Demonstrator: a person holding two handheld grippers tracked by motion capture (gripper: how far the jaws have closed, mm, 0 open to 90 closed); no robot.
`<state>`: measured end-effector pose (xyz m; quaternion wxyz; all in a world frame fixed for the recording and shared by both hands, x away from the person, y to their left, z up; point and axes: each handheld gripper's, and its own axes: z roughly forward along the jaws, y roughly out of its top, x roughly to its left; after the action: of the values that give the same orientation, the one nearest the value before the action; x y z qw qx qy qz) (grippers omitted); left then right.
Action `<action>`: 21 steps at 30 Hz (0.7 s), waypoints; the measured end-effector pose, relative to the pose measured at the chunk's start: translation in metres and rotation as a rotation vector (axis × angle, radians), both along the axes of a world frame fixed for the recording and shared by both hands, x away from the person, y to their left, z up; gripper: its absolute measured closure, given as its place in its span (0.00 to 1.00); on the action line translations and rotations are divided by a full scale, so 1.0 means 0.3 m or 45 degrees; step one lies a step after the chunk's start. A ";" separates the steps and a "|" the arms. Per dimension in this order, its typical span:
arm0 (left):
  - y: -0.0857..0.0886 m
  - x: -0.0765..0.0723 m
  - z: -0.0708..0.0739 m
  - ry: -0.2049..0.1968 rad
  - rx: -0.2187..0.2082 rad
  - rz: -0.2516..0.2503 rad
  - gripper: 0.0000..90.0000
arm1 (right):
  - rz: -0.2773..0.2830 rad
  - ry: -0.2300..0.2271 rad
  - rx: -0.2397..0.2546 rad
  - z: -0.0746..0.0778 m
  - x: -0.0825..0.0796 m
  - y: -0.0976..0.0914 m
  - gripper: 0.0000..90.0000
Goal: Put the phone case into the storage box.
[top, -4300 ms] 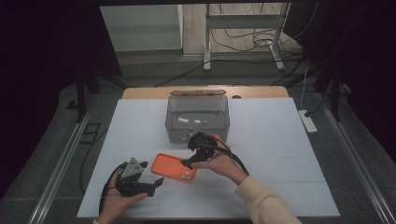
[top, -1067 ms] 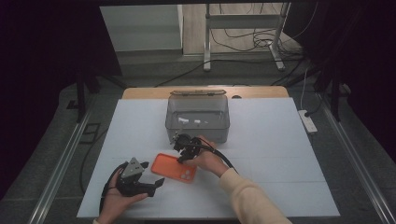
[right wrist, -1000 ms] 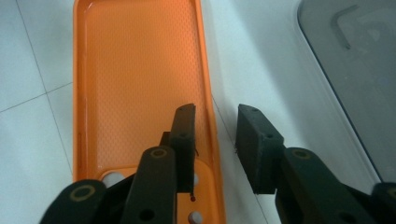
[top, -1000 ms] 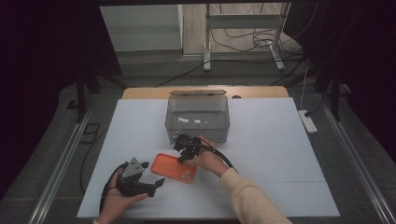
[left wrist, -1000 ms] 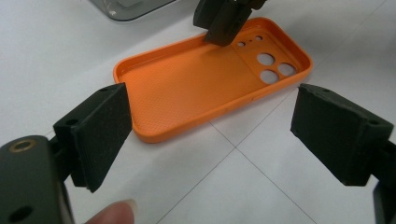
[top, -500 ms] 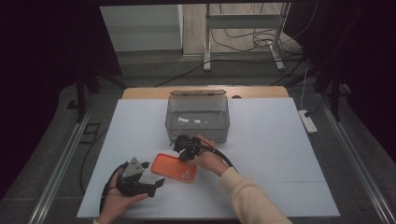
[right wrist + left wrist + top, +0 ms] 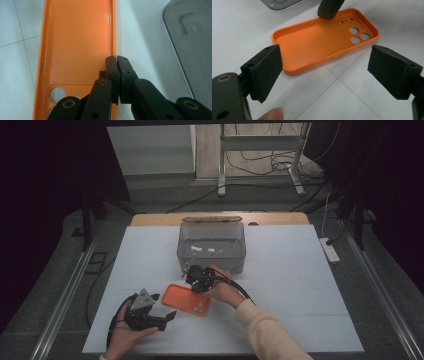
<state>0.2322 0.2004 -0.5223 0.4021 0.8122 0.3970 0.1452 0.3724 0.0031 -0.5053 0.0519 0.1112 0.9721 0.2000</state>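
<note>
The white surface (image 7: 300, 290) is carrying everything here, with the grey translucent box (image 7: 212, 247) sitting open-topped toward its far side. Just in front of that box, the orange phone case (image 7: 189, 299) is lying hollow side up, camera holes toward the person. The left gripper (image 7: 324, 67) is resting near the case's end, its fingers (image 7: 263, 71) standing wide with nothing between them. The right gripper (image 7: 116, 60) is pinching now: its fingers (image 7: 111, 72) have just been closing and are clamping the case's long side wall.
</note>
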 end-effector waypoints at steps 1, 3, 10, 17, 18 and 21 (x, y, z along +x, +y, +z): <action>0.000 0.000 0.000 0.000 0.000 0.000 0.14 | -0.003 -0.003 -0.001 0.001 -0.001 0.000 0.98; 0.000 0.000 0.000 0.000 -0.001 0.000 0.14 | 0.000 0.002 -0.001 0.000 -0.001 0.001 0.98; 0.000 0.000 0.000 0.001 -0.004 0.001 0.14 | -0.007 0.000 0.002 0.001 -0.005 0.002 0.99; 0.002 0.000 0.000 0.001 -0.005 0.003 0.14 | -0.015 0.001 0.009 0.007 -0.007 0.000 0.99; 0.002 0.000 0.000 0.001 -0.005 0.003 0.14 | -0.015 0.001 0.009 0.007 -0.007 0.000 0.99; 0.002 0.000 0.000 0.002 -0.004 0.003 0.14 | -0.019 0.005 0.018 0.016 -0.013 -0.001 0.99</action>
<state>0.2322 0.2011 -0.5225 0.4028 0.8113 0.3984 0.1443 0.3685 0.0027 -0.5006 0.0509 0.1190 0.9699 0.2063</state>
